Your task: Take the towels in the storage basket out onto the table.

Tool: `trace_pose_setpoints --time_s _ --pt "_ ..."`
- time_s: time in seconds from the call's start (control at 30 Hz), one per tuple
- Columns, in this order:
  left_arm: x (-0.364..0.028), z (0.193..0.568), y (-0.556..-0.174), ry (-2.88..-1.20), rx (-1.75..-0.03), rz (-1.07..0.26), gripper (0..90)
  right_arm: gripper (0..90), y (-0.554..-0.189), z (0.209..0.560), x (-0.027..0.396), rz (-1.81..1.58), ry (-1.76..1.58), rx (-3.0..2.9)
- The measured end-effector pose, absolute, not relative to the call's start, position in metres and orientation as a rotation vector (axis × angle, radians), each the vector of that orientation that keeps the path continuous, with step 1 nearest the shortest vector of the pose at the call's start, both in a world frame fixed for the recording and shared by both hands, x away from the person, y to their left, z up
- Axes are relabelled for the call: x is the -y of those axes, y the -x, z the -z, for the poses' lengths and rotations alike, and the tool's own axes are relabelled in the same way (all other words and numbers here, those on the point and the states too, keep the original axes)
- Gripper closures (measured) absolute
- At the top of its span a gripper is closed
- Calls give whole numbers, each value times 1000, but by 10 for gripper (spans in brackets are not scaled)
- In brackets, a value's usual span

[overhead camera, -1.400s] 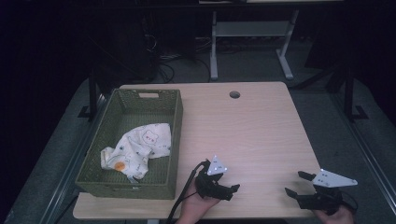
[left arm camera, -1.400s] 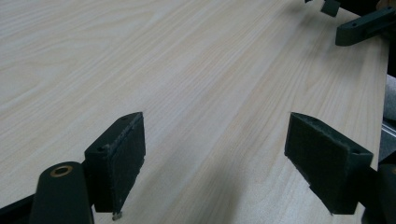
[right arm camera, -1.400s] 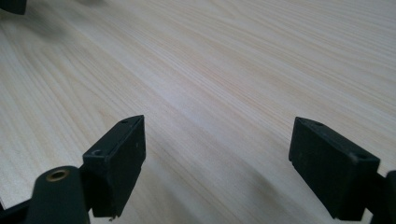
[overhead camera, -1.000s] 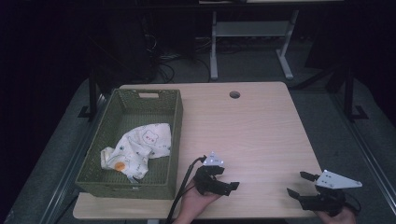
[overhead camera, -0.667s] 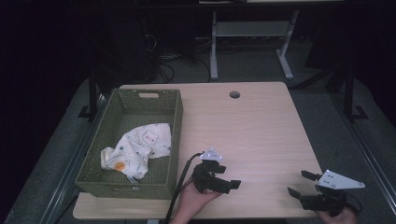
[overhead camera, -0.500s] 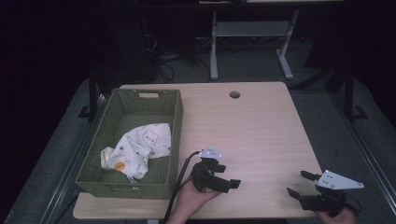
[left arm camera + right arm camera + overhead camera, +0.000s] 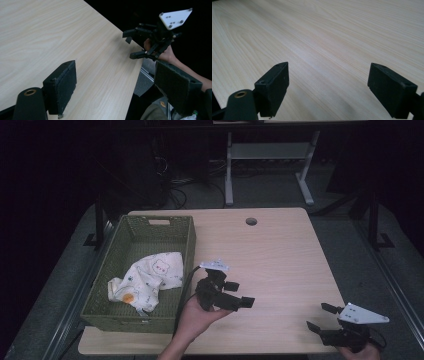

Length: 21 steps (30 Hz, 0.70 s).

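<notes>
Left claw [image 7: 239,301] swung right, away from white printed cloth [image 7: 147,281] in green woven basket [image 7: 125,315]; both claws wide, empty; risk: overshooting off surface [image 7: 280,255] edge

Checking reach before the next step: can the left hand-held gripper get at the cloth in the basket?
Probably yes. The left hand-held gripper is open beside the basket, whose top is open; the cloth lies uncovered.
</notes>
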<state>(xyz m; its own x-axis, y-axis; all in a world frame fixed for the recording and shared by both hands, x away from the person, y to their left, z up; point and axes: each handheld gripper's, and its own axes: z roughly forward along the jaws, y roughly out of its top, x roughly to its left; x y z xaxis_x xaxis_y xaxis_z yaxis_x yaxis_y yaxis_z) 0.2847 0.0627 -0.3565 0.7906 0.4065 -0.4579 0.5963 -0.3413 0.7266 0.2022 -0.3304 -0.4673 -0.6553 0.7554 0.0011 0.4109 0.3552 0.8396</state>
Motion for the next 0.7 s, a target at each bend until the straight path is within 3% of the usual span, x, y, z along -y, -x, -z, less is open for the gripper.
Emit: trace_pose_setpoints --time_s 0.27,0.7 --pt "-91 322 -296 -1962 -776 233 177 170 -202 467 330 -1211 -1016 -2237" --pt "-153 300 -315 -1901 -869 217 169 170 -203 467 331 -1212 -1013 -2230"
